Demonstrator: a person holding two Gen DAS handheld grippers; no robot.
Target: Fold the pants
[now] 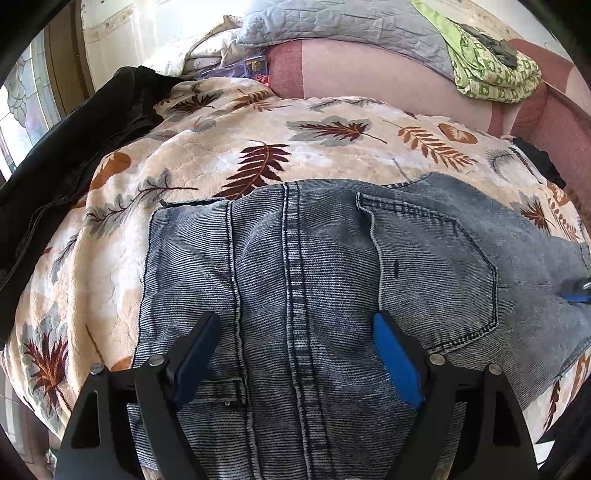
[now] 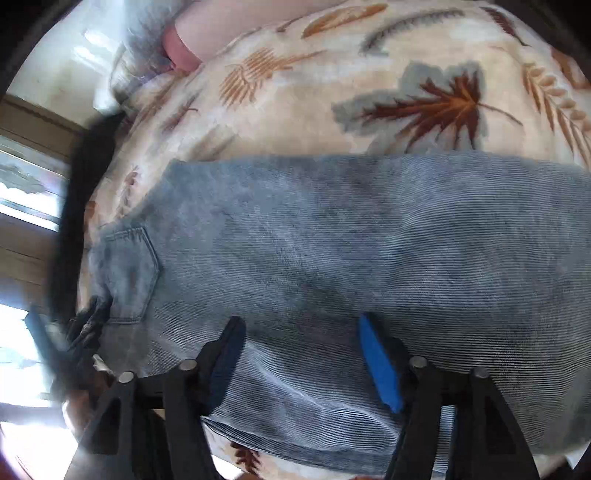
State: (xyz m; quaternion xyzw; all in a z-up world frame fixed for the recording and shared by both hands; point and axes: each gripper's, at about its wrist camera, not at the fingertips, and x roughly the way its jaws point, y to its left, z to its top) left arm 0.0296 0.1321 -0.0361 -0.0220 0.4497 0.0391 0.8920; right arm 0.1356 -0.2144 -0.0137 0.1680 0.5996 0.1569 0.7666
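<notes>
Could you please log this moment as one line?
jeans: flat on leaf-print blanket | left gripper: open above waistband | right gripper: open over leg

A leaf-print blanket (image 1: 229,147) lies beside a black garment (image 1: 74,140), grey quilt (image 1: 332,22) and green cloth (image 1: 491,70).

Jeans (image 1: 314,266) faded ribbed denim, matt, stitched seams, blanket (image 1: 221,155) fuzzy plush cloth, leaf print, left gripper (image 1: 295,321) matt black plastic, blue pads (image 1: 397,363), bare metal pins, quilt (image 1: 332,22) stitched grey cloth, jacket (image 1: 74,147) black, matt
</notes>
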